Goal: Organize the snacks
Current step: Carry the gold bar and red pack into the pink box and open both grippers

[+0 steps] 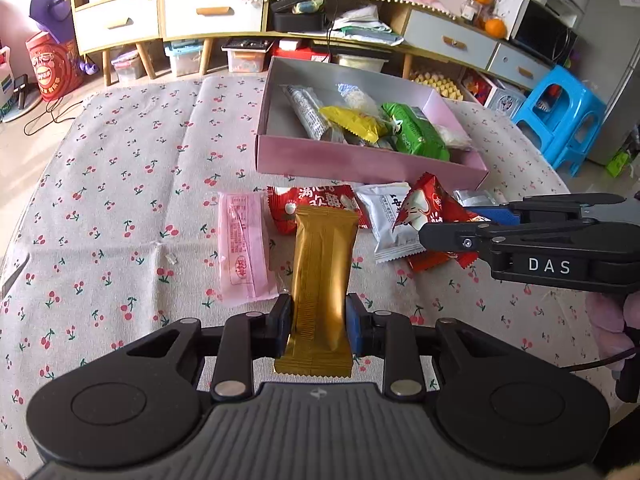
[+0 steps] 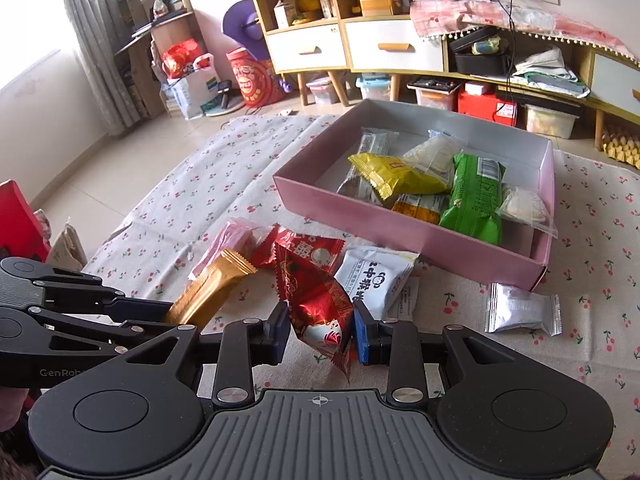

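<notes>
Gripping a gold wrapper (image 1: 322, 280) near its lower end, the left gripper (image 1: 319, 322) has both pads pressed against the packet's sides; the packet stands lengthwise along the fingers, its far end over the cherry-print cloth (image 1: 120, 168). The right gripper (image 2: 320, 334) is clenched on a red foil packet (image 2: 318, 304), which is crumpled between the pads with a corner hanging below them.

Pink box (image 2: 420, 236) sits beyond both grippers on the cloth, open-topped. Inside: a green packet (image 2: 476, 196), a yellow packet (image 2: 394, 176), an orange-printed one partly buried under them, clear bags of pale contents, and a grey-printed wrapper whose lower half is covered.

Loose on the cloth in front of the box: a pink packet (image 1: 244, 248), a second red packet (image 1: 316, 200) partly hidden behind the gold one, a white packet (image 2: 376, 276), and a silver packet (image 2: 524, 310) lying apart near the box's corner. In the left wrist view the silver one is mostly hidden behind the right gripper's fingers.

Print on the wrappers is too small or distorted to read. Behind stand a cabinet (image 2: 384, 48) with drawers, storage bins beneath it, and a blue stool (image 1: 560, 120).
</notes>
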Demonstrator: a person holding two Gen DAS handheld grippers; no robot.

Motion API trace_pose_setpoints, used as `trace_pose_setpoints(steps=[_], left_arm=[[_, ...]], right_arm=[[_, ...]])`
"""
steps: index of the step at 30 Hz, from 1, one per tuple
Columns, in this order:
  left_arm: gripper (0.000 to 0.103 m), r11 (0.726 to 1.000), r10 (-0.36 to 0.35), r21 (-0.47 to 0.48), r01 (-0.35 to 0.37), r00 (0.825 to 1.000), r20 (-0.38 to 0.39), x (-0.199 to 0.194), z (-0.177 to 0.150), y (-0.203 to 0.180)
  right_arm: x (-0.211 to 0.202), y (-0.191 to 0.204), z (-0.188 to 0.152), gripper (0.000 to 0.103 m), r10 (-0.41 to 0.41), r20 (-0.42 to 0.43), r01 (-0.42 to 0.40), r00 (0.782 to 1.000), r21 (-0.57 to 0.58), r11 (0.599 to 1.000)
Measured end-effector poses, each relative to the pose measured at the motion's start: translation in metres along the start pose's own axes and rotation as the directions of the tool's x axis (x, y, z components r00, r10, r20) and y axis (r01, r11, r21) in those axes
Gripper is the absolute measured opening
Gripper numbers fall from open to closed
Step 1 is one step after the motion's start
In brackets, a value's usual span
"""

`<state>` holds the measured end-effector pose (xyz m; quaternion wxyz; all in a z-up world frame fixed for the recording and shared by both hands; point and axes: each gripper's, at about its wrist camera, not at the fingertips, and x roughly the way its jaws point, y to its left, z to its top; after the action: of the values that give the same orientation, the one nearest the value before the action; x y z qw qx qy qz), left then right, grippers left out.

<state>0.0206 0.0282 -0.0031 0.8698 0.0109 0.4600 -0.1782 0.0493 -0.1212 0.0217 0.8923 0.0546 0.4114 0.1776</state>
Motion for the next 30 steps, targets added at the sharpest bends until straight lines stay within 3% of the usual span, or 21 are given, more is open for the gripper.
trace_pose_setpoints(steps=[14,20,30], left_arm=[[0.026,0.992,0.006,-0.127,0.011,0.991,0.133,0.02,0.063,0.006],[0.026,0.982,0.007,-0.189,0.022,0.989,0.15,0.045,0.087,0.011],[0.03,0.977,-0.027,-0.202,0.063,0.984,0.176,0.074,0.104,0.013]], right_arm=[[-0.005,-0.041,0.035,0.031,-0.073,0.075,0.06,0.995,0.167,0.984],[0.0,-0.056,0.047,0.031,-0.099,0.093,0.075,0.991,0.226,0.971],[0.01,-0.086,0.072,0.031,-0.138,0.143,0.08,0.98,0.352,0.932]])
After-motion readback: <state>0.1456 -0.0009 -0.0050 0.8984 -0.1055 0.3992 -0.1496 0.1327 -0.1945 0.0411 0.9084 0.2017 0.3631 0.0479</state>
